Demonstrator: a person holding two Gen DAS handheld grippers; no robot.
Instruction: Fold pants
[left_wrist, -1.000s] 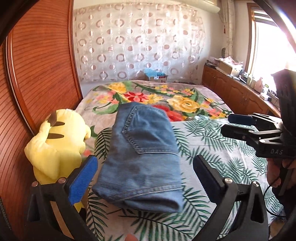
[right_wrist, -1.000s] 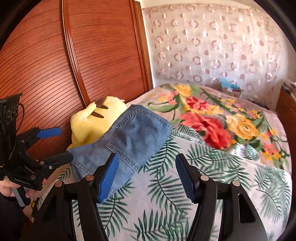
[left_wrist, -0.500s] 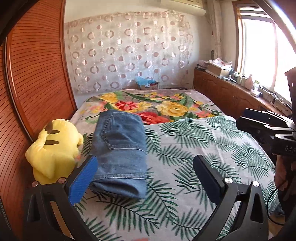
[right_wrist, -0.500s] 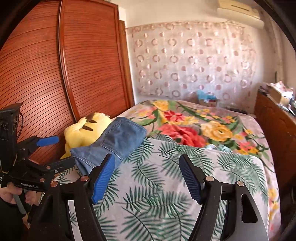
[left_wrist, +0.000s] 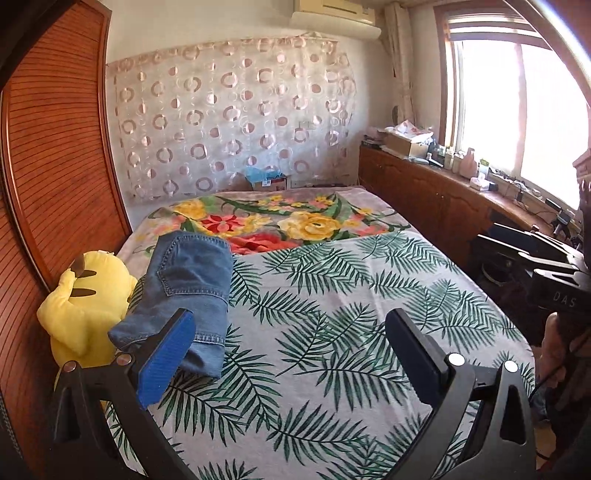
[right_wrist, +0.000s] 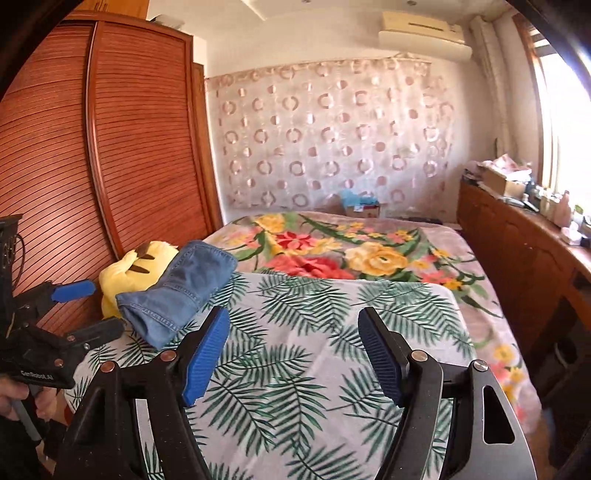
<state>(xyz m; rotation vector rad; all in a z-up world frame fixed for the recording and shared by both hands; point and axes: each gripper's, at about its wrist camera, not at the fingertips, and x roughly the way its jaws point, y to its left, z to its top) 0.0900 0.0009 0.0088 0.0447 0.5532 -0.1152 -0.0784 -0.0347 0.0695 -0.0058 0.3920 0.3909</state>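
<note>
Folded blue jeans lie on the left side of the bed, against a yellow plush toy. My left gripper is open over the leaf-print sheet; its blue left pad overlaps the near end of the jeans in the picture without touching them. In the right wrist view the jeans sit up and left of my right gripper, which is open with nothing between its fingers. The left gripper shows at that view's left edge, held by a hand. The right gripper shows at the left view's right edge.
A floral blanket covers the far half of the bed. A slatted wooden wardrobe stands along the left. A low wooden cabinet with clutter runs under the window on the right. A cardboard box sits beyond the bed.
Both grippers have drawn back from the jeans, which now look smaller and farther left in both views. The right jaws widened slightly. The jeans stayed folded where they were.
</note>
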